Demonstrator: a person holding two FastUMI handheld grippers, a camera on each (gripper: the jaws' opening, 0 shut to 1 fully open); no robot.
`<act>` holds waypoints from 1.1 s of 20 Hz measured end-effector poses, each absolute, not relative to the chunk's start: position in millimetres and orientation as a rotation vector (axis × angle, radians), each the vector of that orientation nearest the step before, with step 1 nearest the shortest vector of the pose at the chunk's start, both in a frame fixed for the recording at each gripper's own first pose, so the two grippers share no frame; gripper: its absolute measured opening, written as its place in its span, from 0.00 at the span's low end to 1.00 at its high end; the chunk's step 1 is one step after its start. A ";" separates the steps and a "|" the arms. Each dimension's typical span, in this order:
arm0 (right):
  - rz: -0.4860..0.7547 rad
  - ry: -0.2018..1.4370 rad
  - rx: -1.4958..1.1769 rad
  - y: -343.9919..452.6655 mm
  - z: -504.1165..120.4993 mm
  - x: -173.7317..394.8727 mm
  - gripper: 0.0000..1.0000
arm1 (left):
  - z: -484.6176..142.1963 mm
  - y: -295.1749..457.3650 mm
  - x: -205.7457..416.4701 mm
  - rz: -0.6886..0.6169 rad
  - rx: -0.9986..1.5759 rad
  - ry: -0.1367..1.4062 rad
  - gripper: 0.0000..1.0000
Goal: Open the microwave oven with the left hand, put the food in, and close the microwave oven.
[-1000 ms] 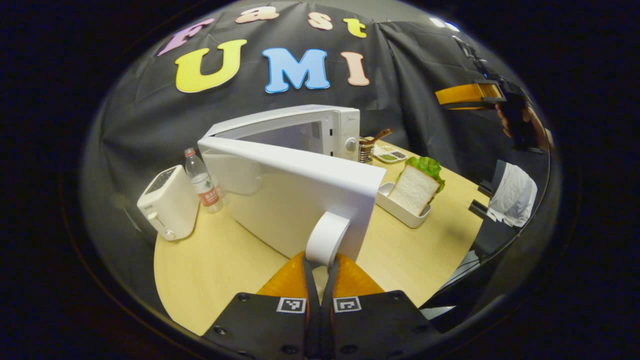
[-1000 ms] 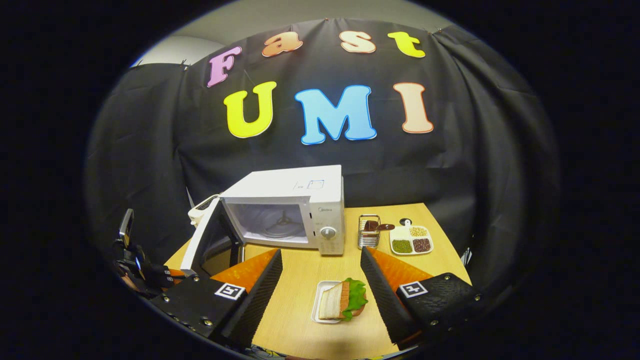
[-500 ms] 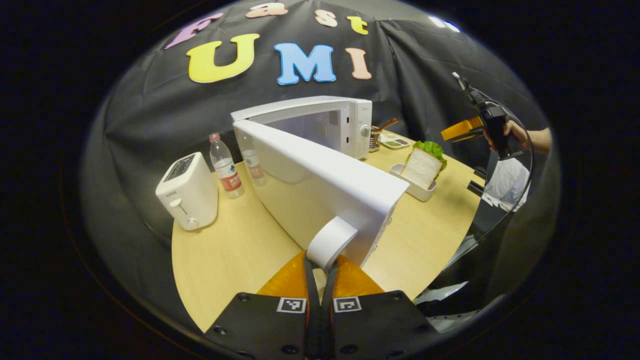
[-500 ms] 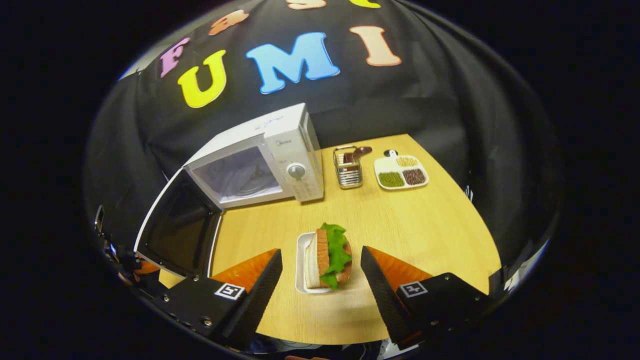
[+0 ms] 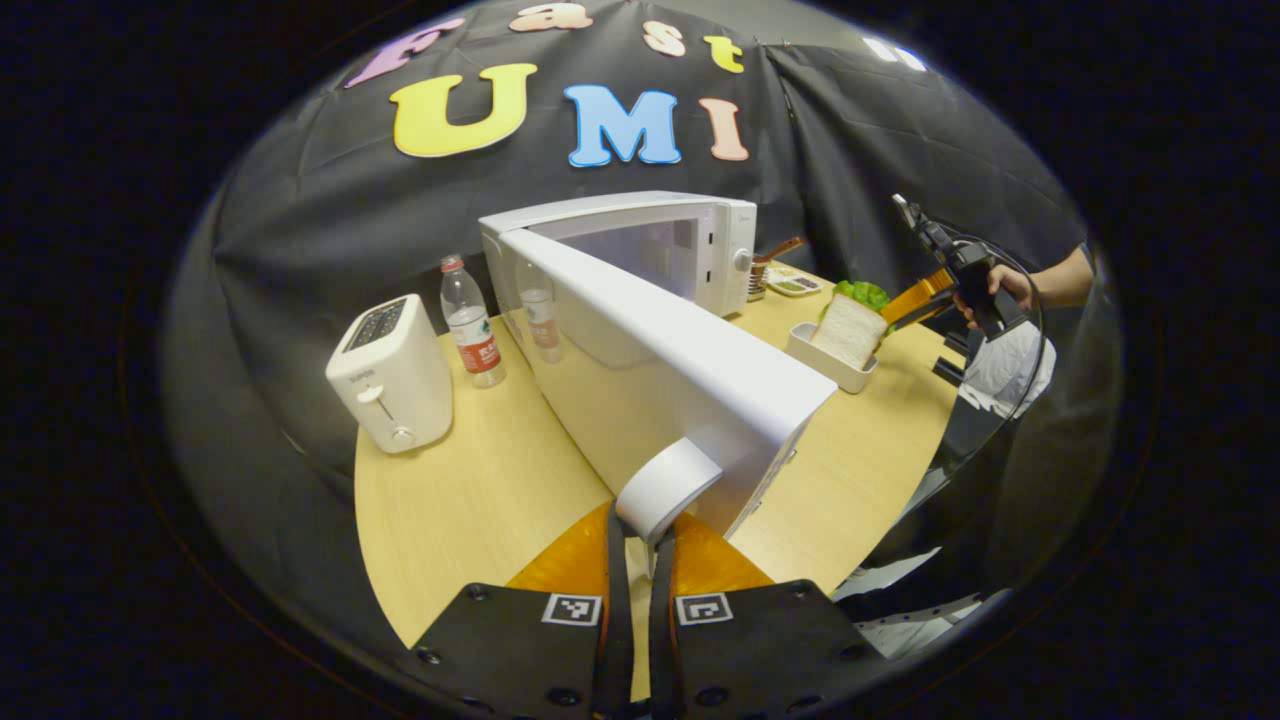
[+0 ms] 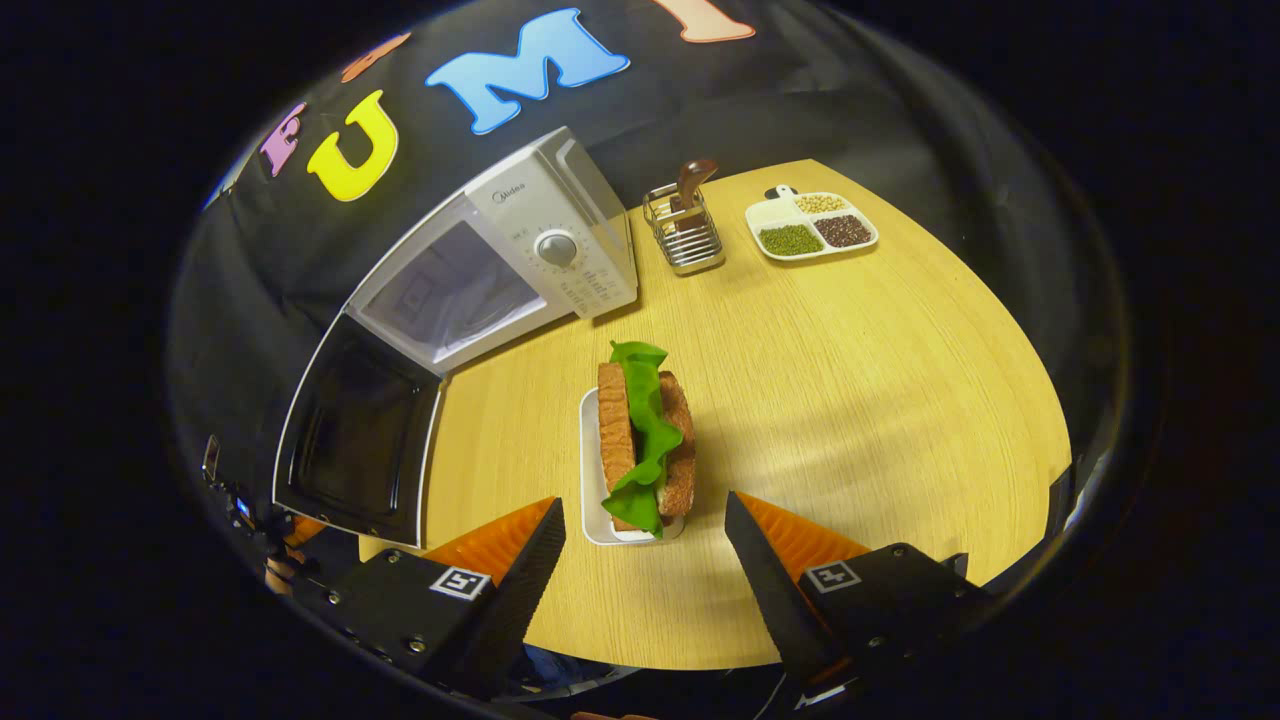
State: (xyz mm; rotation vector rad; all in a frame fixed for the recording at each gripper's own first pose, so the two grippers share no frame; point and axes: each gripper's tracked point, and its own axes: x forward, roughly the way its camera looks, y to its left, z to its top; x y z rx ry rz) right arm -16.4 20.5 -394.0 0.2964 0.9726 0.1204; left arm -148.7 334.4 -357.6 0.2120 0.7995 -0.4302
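From my remote station I see a table (image 6: 850,380) of pale, matt wood grain. The microwave (image 6: 560,215) wears smooth white plastic with a soft sheen; its open door (image 6: 355,435), at nine o'clock of the sandwich (image 6: 645,440), has a dark glossy pane. The sandwich's bread looks rough and crusty, its lettuce crinkled, in a smooth white tray (image 6: 592,500). At twelve o'clock stands a shiny wire metal rack (image 6: 685,240). My right gripper (image 6: 640,560) has ribbed matt black pads (image 6: 540,550) on orange plastic. The toaster (image 5: 392,375) is glossy white, the bottle (image 5: 470,322) clear plastic.
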 end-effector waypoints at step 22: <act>0.150 0.999 0.287 29.5 -394.7 16.3 0.19 | -57.9 178.3 -62.4 0.006 0.100 0.131 0.96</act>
